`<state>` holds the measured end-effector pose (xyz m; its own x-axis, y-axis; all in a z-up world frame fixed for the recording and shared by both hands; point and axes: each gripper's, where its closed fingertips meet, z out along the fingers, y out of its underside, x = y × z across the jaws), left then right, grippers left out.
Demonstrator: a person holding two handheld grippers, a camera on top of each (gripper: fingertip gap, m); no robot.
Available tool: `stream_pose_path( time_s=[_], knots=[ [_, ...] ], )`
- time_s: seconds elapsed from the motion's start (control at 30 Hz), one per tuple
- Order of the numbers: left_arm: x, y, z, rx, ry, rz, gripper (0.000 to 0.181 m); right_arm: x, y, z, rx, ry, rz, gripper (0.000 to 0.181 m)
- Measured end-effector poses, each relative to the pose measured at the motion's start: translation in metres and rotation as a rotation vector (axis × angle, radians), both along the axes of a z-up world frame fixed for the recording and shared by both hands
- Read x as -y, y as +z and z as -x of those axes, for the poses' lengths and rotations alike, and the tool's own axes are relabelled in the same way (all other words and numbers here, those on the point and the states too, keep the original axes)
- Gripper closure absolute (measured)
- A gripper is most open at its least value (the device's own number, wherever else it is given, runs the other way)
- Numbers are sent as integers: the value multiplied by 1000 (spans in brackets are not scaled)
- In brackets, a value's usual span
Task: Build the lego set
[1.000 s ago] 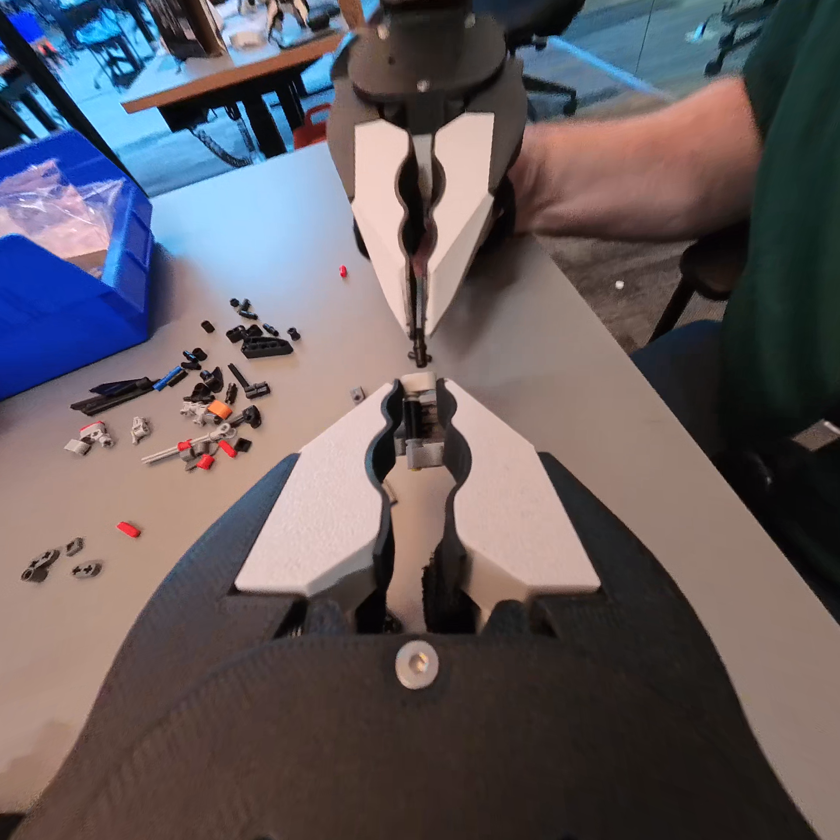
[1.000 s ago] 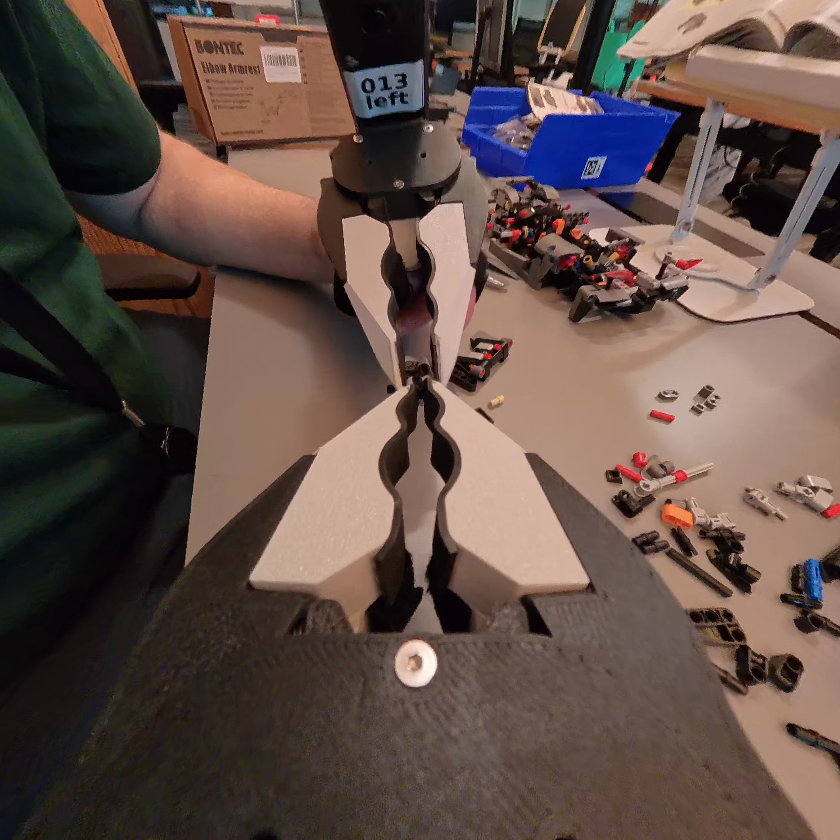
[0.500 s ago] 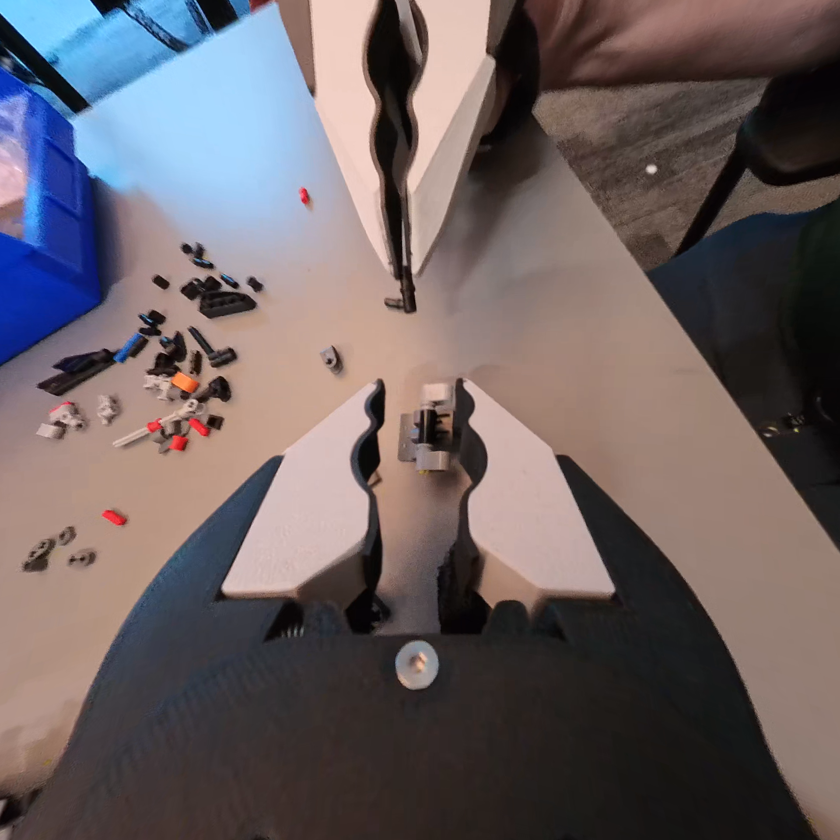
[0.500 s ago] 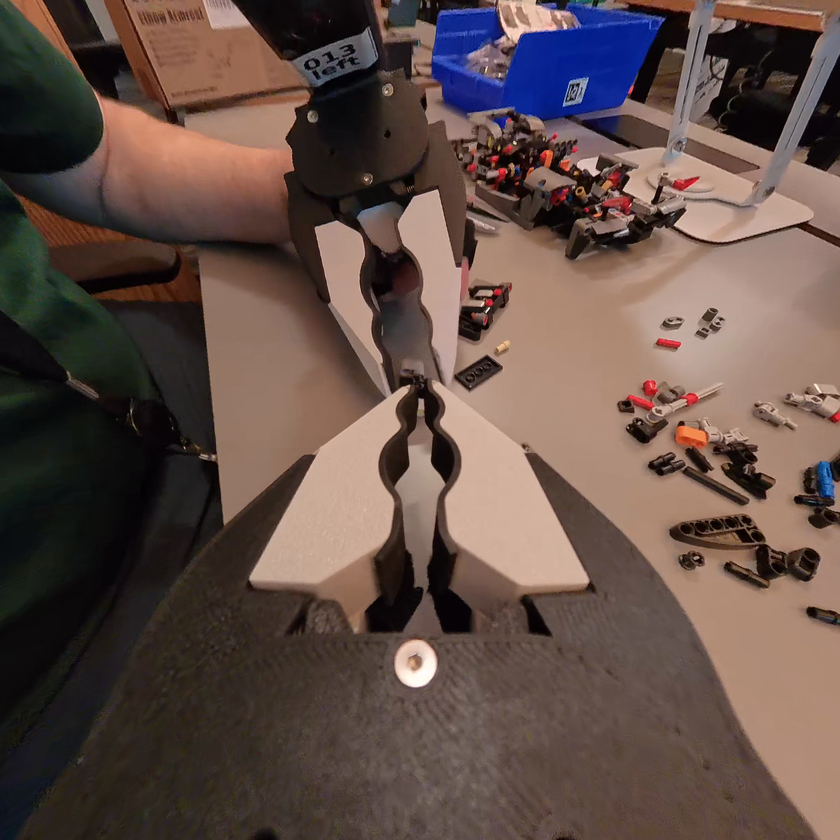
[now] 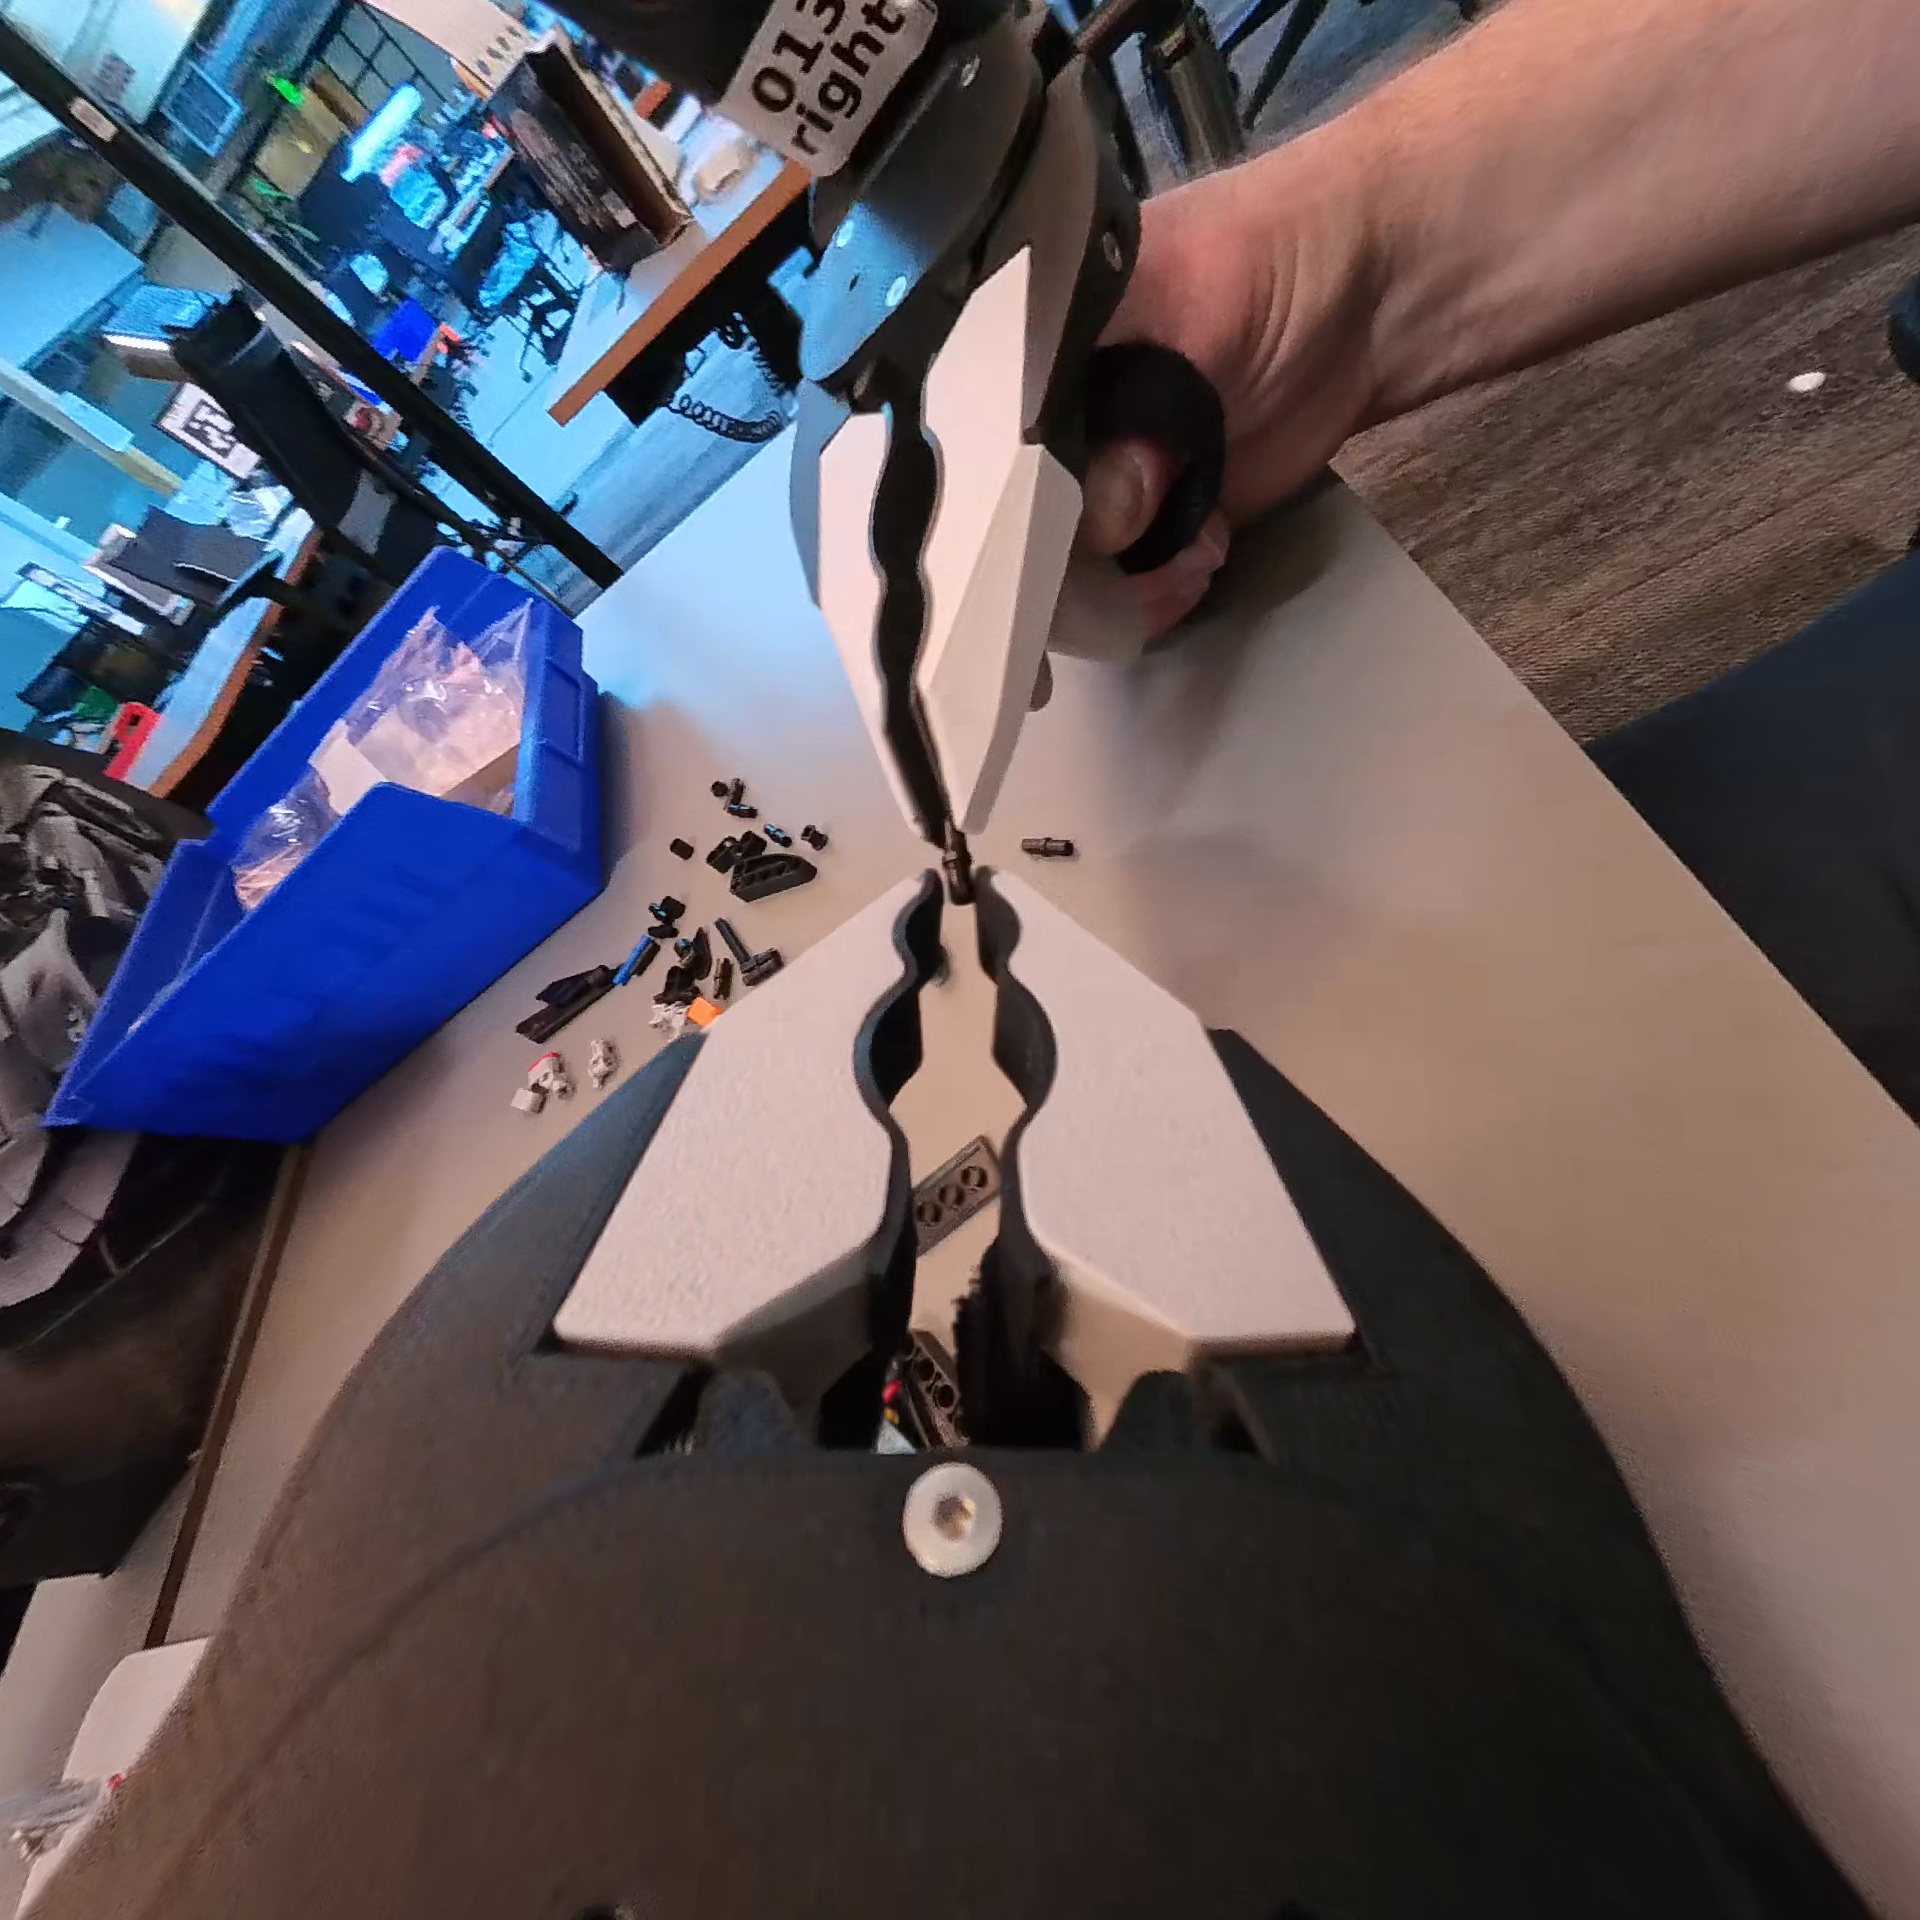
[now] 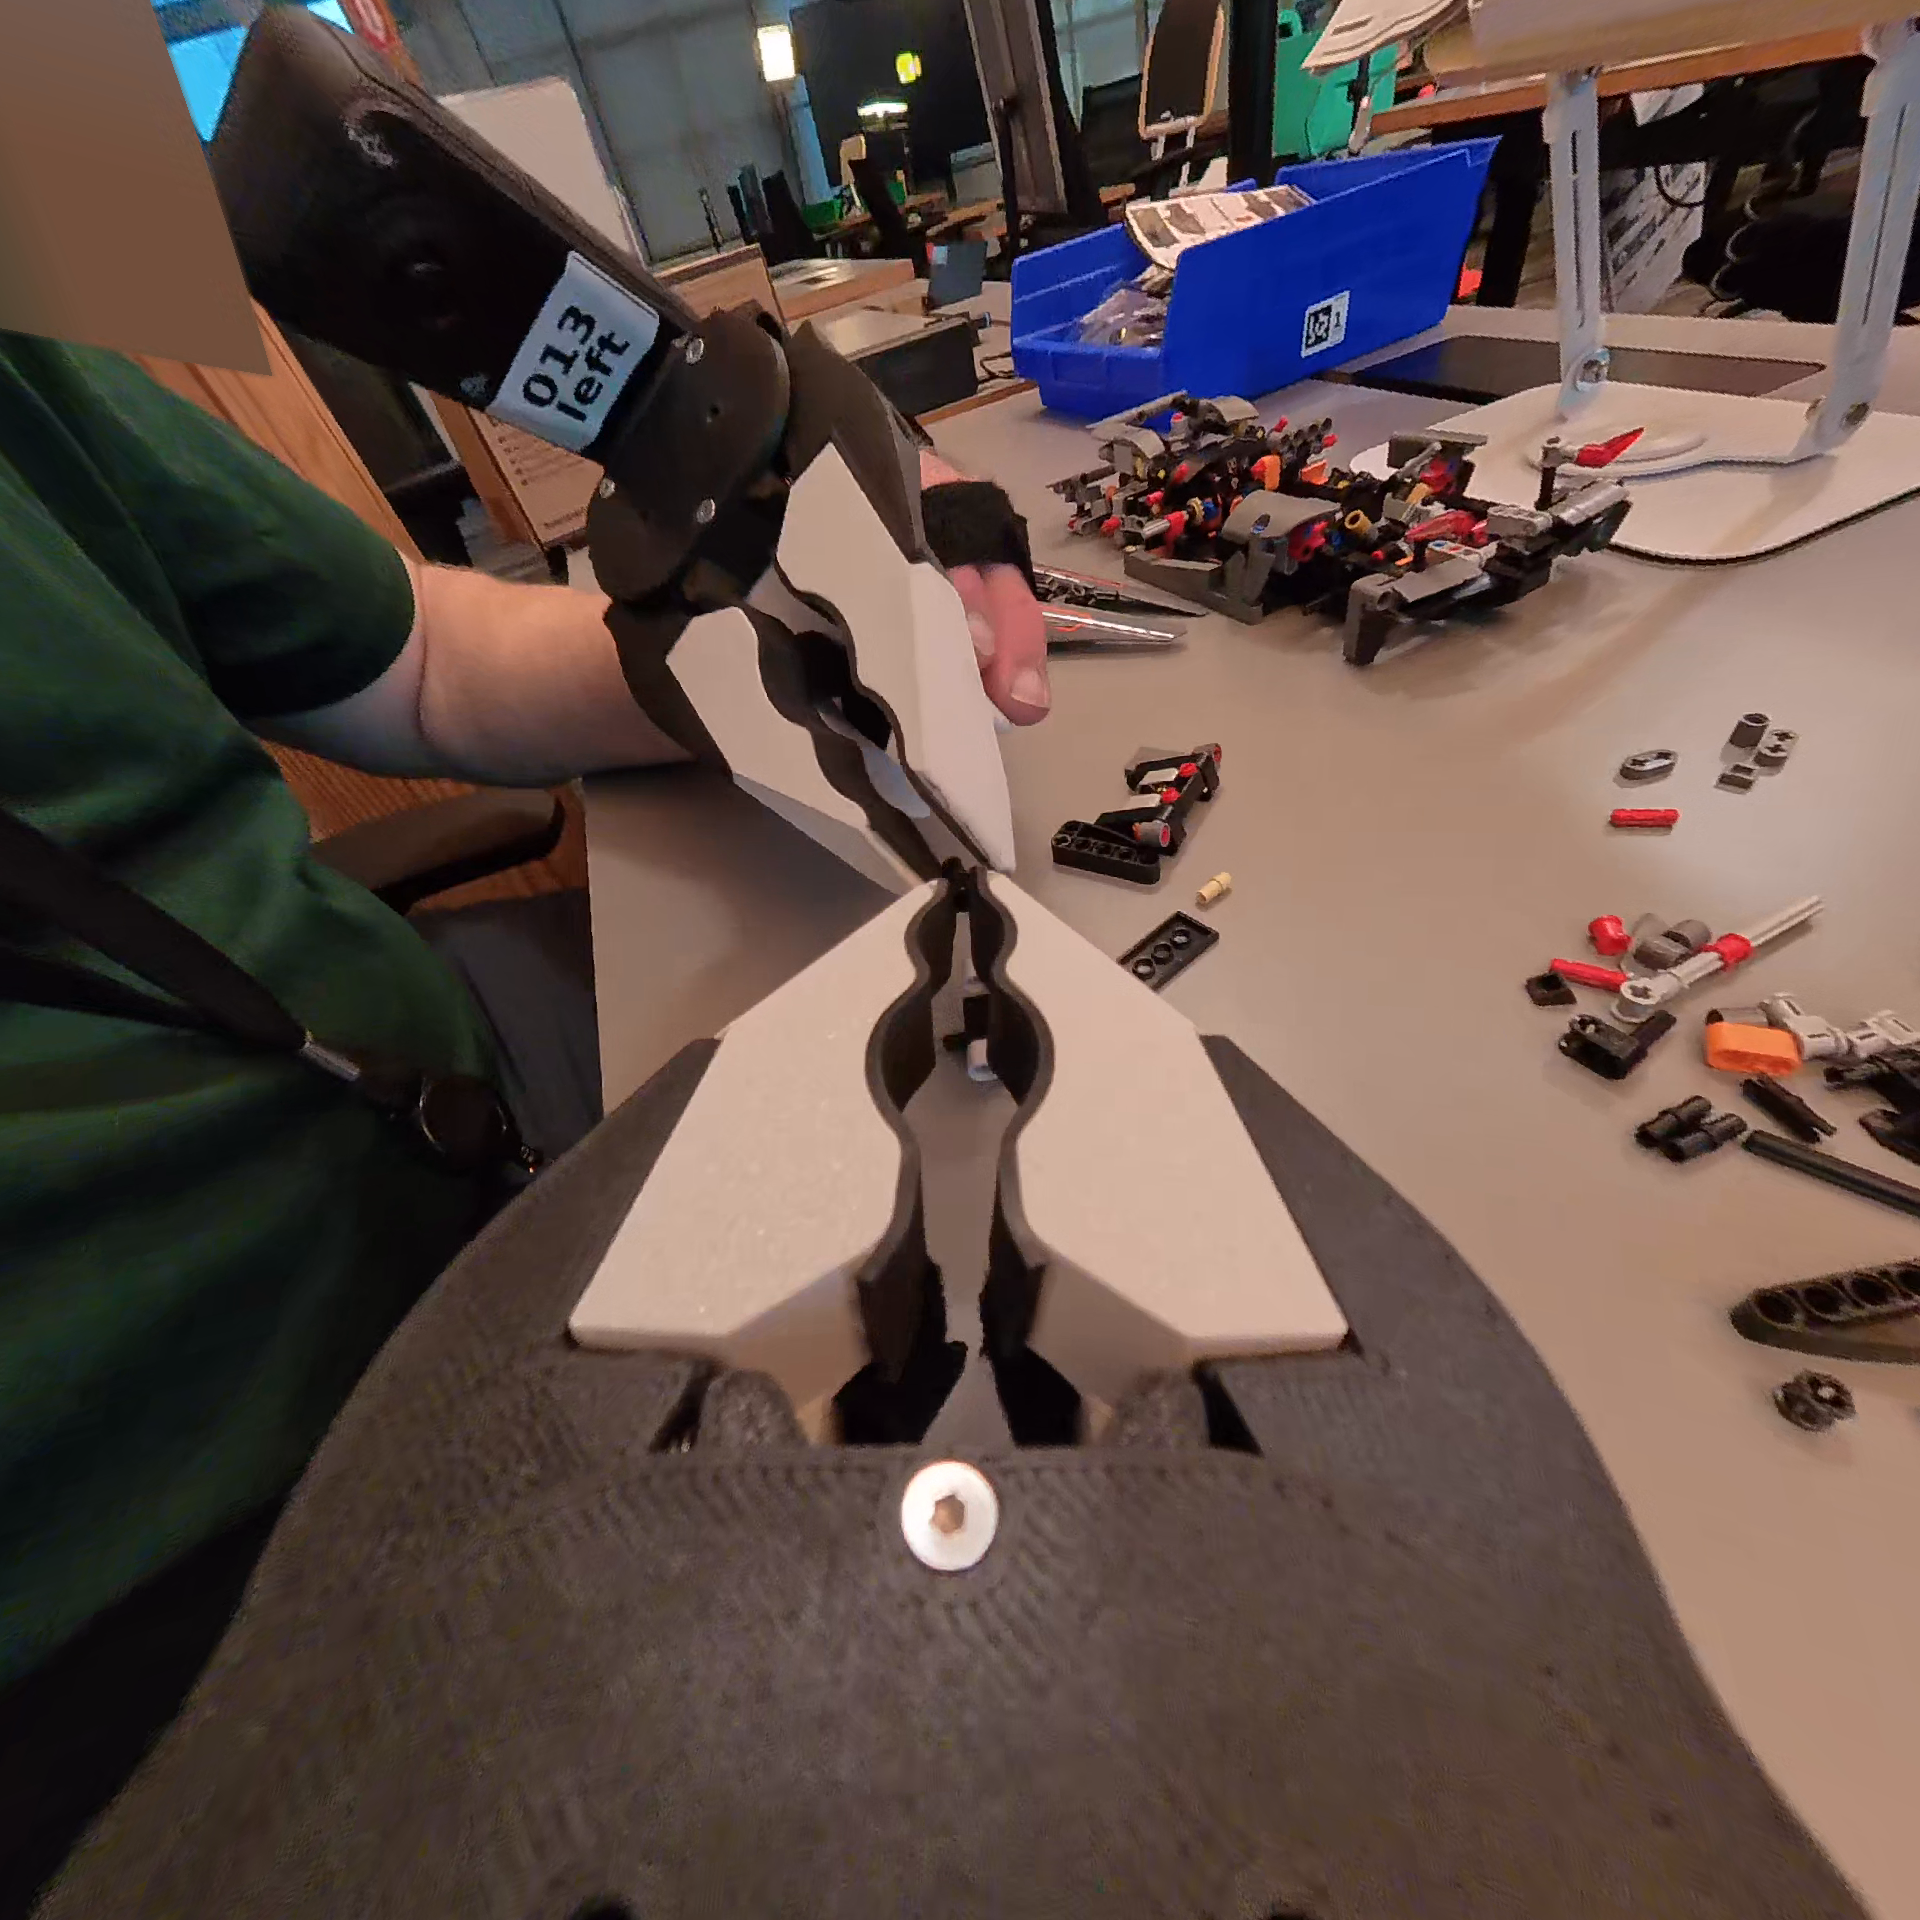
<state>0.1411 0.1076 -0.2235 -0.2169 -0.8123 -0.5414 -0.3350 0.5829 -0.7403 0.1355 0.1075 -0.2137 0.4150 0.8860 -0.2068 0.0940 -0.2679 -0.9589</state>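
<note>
My right gripper (image 6: 963,883) is shut on a small black pin (image 6: 961,878) at its tips. My left gripper (image 5: 957,883) meets it tip to tip, and its nearly closed tips hold the other end of the same pin (image 5: 954,868). Both are held above the grey table (image 5: 1351,935). In the left wrist view the right gripper (image 5: 940,826) comes down from above. In the right wrist view the left gripper (image 6: 951,857) comes from the upper left. A small grey and black assembly (image 6: 971,1039) lies on the table under the right fingers.
A partly built car (image 6: 1330,520), a white stand (image 6: 1714,457) and a blue bin (image 6: 1247,270) stand at the back. Loose parts (image 6: 1714,1018) lie to the right, a black plate (image 6: 1169,948) and a small subassembly (image 6: 1143,810) nearer. Another pin (image 5: 1044,849) lies close by. Only a small space, under 4 cm, lies between the two pairs of fingers. The black plate (image 6: 1169,948) is about 10 centimeters from both grippers' fingertips. The left camera catches it too, in the left wrist view (image 5: 937,1193).
My left gripper opened and let the grey assembly drop onto the table, then lifted and closed its tips on the pin that the right gripper holds.
</note>
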Motion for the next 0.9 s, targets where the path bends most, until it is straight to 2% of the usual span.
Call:
stream_pose_path(
  time_s=[0.43,0.5,0.9],
  knots=[
    [-3,5,2,18,10,-19,179,-4,3,2,4,3,-16,178],
    [-2,7,2,27,7,-4,179,-5,1,3,10,1,-7,173],
    [-2,5,2,18,5,-12,179,-3,4,6,-41,27,15,179]
  ],
)
